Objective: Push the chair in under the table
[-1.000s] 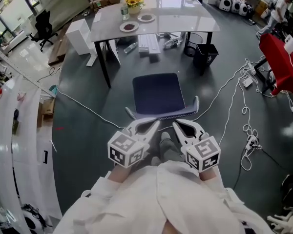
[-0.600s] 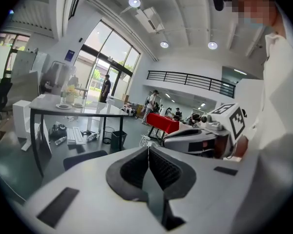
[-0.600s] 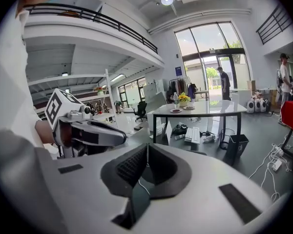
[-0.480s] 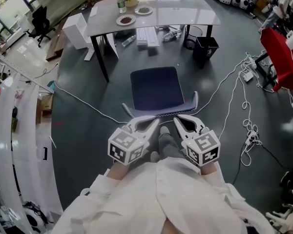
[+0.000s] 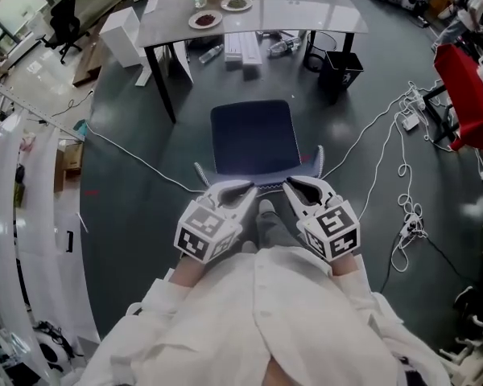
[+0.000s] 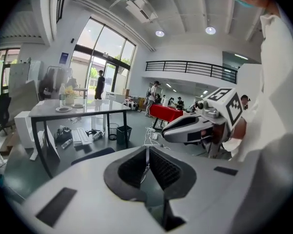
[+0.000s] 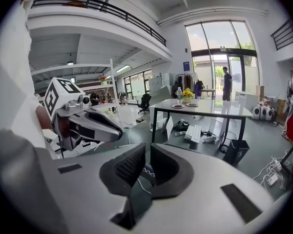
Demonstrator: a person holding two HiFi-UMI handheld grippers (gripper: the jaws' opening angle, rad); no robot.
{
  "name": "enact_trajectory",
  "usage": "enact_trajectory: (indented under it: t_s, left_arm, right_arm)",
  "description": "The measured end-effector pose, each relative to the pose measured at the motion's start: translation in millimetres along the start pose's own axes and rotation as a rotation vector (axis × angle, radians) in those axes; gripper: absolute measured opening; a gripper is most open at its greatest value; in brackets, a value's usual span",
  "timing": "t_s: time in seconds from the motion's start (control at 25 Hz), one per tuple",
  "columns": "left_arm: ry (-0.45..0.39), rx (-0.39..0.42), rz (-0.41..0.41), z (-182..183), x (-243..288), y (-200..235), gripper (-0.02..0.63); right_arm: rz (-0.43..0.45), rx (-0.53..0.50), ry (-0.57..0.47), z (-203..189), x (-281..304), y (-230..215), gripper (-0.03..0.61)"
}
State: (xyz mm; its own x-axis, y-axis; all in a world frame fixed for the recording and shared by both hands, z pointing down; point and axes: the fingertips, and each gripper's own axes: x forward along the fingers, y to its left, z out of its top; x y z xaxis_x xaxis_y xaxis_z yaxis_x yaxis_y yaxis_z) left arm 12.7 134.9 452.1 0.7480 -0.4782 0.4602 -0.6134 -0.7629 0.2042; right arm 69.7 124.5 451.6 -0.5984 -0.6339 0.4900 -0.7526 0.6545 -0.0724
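Grey floor (image 5: 137,127) is seen between the chair (image 5: 253,133) and the table (image 5: 306,14), so the task is judged to be at its very start, with none of the push yet done. The chair is set squarely in front of the table's near edge. Its dark blue seat is turned toward the gap between the table legs, and the seat's front edge is kept apart from the tabletop. All of the travel is left: the seat has to be slid forward over the bare floor until it is tucked beneath the top. A keyboard (image 5: 243,48) is seen lying under the table and a black bin (image 5: 342,69) beside its right leg; both may have to be reckoned with.

The left gripper (image 5: 240,191) and the right gripper (image 5: 296,186) are held side by side just behind the top of the backrest (image 5: 267,180), one to each side of its middle. In each gripper view the jaws are closed pad against pad and nothing is clamped between them. In the head view the tips are lined up with the backrest's upper edge, but whether it is actually touched cannot be told. A push with the closed tips against that edge is judged to be the step in hand.
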Motion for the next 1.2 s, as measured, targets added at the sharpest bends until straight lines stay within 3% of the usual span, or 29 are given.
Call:
enact_trajectory:
  t_s: [0.28, 0.4, 0.48, 0.52, 0.64, 0.76, 1.04, 1.2]
  left_arm:
    - [0.09, 0.002, 0.0, -11.7, 17.0, 7.3, 0.017]
    - [0.095, 0.008, 0.008, -14.9, 18.4, 9.9, 0.017]
    - [0.126, 0.032, 0.013, -21.2, 19.8, 11.2, 0.017]
    - [0.139, 0.048, 0.015, -24.0, 20.9, 11.6, 0.017]
    - [0.146, 0.089, 0.024, -27.9, 24.2, 13.9, 0.022]
    - [0.173, 0.109, 0.034, -35.2, 26.3, 18.2, 0.087]
    - [0.235, 0.136, 0.044, -50.9, 32.3, 25.2, 0.124]
    - [0.269, 0.168, 0.051, -57.6, 33.4, 26.8, 0.164]
  right_arm:
    - [0.109, -0.033, 0.097, -16.9, 20.5, -2.1, 0.037]
    - [0.086, -0.074, 0.122, -21.1, 26.0, -6.9, 0.051]
    - [0.095, -0.098, 0.147, -25.1, 29.0, -7.6, 0.145]
    - [0.1, -0.114, 0.161, -27.7, 29.8, -7.4, 0.161]
    - [0.095, -0.171, 0.188, -33.7, 30.6, -6.3, 0.166]
    - [0.089, -0.214, 0.218, -39.6, 31.3, -4.9, 0.166]
    - [0.044, -0.299, 0.291, -54.7, 31.2, -13.9, 0.166]
    - [0.036, -0.304, 0.297, -57.7, 34.4, -14.0, 0.169]
